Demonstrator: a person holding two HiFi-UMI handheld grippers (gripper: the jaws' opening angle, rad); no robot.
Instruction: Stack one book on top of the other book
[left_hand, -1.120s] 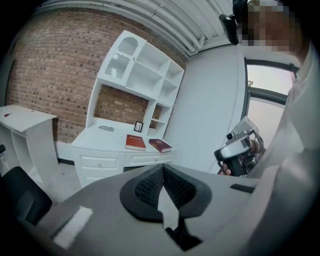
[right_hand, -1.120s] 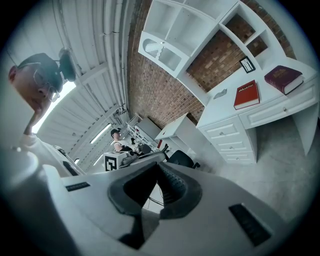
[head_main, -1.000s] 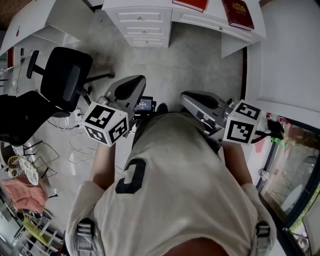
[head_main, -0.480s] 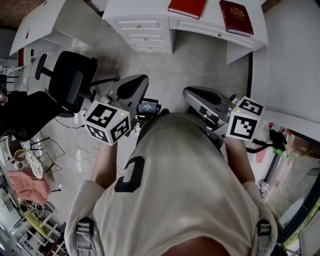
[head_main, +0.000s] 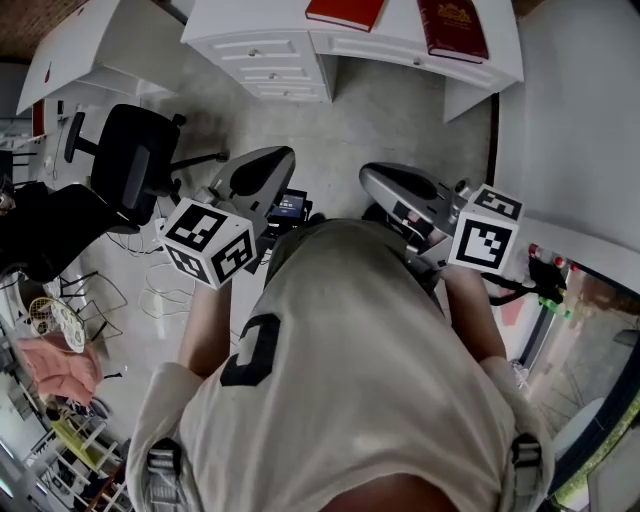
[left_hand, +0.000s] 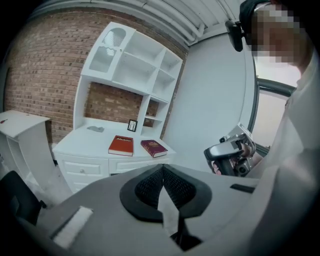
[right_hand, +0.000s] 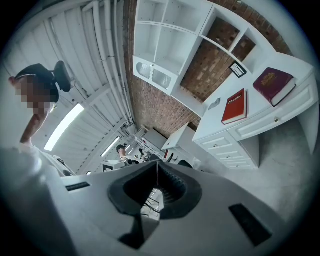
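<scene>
While my left tool (left_hand: 162, 168) and right tool (right_hand: 157, 163) hang closed, empty, far from the desk (left_hand: 80, 148), red book (left_hand: 121, 145) and maroon book (left_hand: 154, 148) lie there side by side: stiff, likely hefty, so I'd pinch a long edge.

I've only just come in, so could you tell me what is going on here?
A person stands a little way back from a white desk, holding a gripper in each hand. The left gripper and the right gripper are both shut and hold nothing. A red book and a dark red book lie side by side on the desk with a gap between them, so nothing has been stacked yet.
</scene>
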